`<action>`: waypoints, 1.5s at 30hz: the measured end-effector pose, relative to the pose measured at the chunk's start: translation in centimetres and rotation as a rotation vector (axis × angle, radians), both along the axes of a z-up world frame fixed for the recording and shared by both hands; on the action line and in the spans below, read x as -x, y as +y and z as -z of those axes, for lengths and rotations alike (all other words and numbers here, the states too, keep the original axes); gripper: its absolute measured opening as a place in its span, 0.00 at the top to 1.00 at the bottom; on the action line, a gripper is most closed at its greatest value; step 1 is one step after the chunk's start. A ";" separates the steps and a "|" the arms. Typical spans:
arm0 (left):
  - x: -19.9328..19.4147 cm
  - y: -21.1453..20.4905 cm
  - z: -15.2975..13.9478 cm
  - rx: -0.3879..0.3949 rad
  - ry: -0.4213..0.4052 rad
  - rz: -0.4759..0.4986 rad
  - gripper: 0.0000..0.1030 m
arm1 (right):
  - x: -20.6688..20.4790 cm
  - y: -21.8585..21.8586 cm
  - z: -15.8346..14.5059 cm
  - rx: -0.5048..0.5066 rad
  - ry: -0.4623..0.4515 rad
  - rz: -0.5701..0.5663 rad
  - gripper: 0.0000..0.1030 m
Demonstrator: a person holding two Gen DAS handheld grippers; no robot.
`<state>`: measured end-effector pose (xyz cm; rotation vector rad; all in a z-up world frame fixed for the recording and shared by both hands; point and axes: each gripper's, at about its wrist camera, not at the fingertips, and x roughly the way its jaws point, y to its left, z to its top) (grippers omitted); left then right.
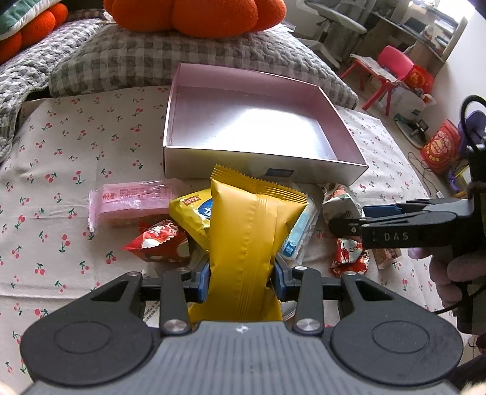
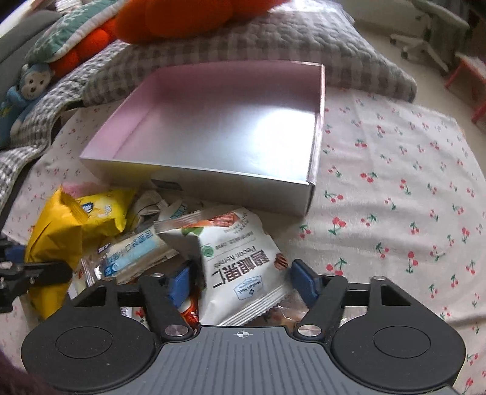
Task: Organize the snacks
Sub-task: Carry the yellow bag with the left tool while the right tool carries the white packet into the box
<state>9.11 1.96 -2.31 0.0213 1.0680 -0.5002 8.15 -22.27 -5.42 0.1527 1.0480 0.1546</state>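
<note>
Presently, your inventory runs as follows. Your left gripper [image 1: 241,281] pinches a yellow pouch [image 1: 253,231] between blue pads: smooth matte foil, puffed, a ribbed back seam down its length and a zigzag top edge. Its lower end is hidden behind the gripper body.

Your right gripper [image 2: 243,281] stands with its fingers spread either side of a white pouch [image 2: 240,267], glossy, flat, printed "Pecan Kernels". The pads do not press on it; the pouch lies on the pile with its bottom corner hidden under the gripper.

Box [image 1: 267,158]: shallow square card tray, pearly pink inside with a bright sheen on its floor, pale outer wall carrying a small dark label. It sits on the cloth [image 1: 76,145] just behind the snack pile, nothing in it.

Pile, touching the box's near wall:
- pink wafer pack [image 1: 133,203], clear crinkled film, oblong.
- yellow-and-blue packet [image 1: 194,215], half covered by the pouch you hold.
- red candy [image 1: 161,240], twisted shiny wrap.
- pale blue-and-white bar [image 2: 133,255], clear film, partly buried.
- more red-and-white wrappers [image 1: 349,255] on the right, print too small to read.

Cloth: soft cotton, cream with a cherry print. Behind it, a grey checked quilt [image 1: 170,51] and an orange plush cushion [image 1: 194,15], cut off at the top edge.
</note>
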 end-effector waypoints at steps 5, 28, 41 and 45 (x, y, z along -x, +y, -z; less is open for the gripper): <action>0.1 0.1 -0.3 0.012 -0.008 -0.017 0.65 | 0.1 0.2 -1.1 -0.002 -0.018 -0.004 0.67; 0.0 0.8 -2.5 0.074 -0.063 -0.098 0.65 | 1.2 -2.8 -4.2 -0.168 -0.068 0.144 0.98; -0.5 0.3 -3.2 0.084 -0.088 -0.135 0.65 | 1.6 -3.0 -6.8 -0.233 -0.123 0.136 0.99; -0.9 0.1 -3.9 0.093 -0.101 -0.160 0.65 | 1.2 -3.5 -7.8 -0.274 -0.149 0.149 0.99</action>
